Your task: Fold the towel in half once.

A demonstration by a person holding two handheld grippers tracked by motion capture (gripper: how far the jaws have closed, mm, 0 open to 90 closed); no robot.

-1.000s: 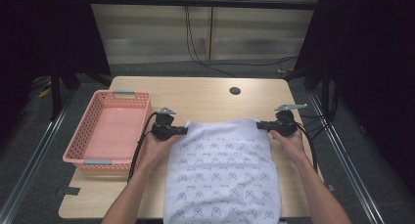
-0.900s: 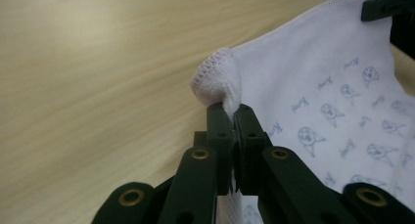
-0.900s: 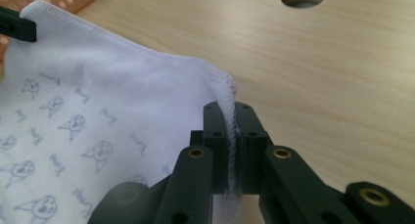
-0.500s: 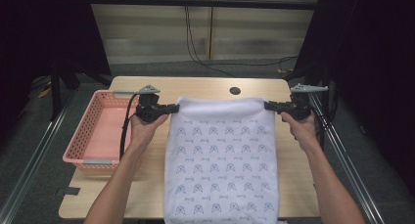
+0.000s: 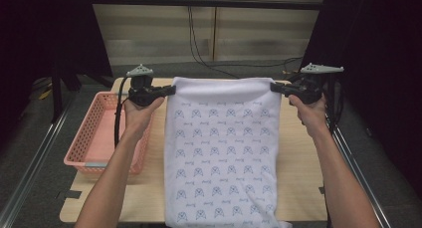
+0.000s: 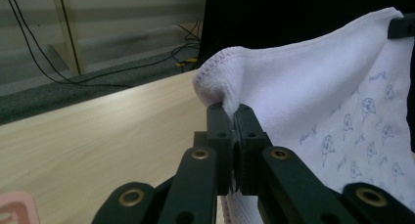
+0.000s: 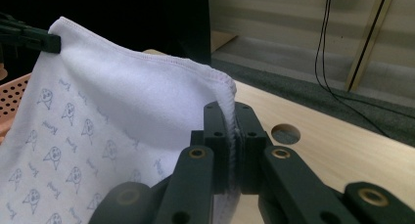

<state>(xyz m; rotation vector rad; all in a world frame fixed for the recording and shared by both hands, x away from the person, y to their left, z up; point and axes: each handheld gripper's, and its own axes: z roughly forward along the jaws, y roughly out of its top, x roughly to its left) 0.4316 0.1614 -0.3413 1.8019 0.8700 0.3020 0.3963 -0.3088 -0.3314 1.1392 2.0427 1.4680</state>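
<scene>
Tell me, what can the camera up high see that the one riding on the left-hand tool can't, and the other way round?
The high view alone takes in the whole scene: both of the person's forearms, the right gripper at the towel's other top corner, the pink basket at the table's left and the towel hanging down the table. The left gripper view alone gives the close-up: the stitched hem bunched and pinched between the closed black jaws. Both share the white patterned towel, the left gripper shut on its corner, the wooden tabletop and cables on the floor beyond.
</scene>
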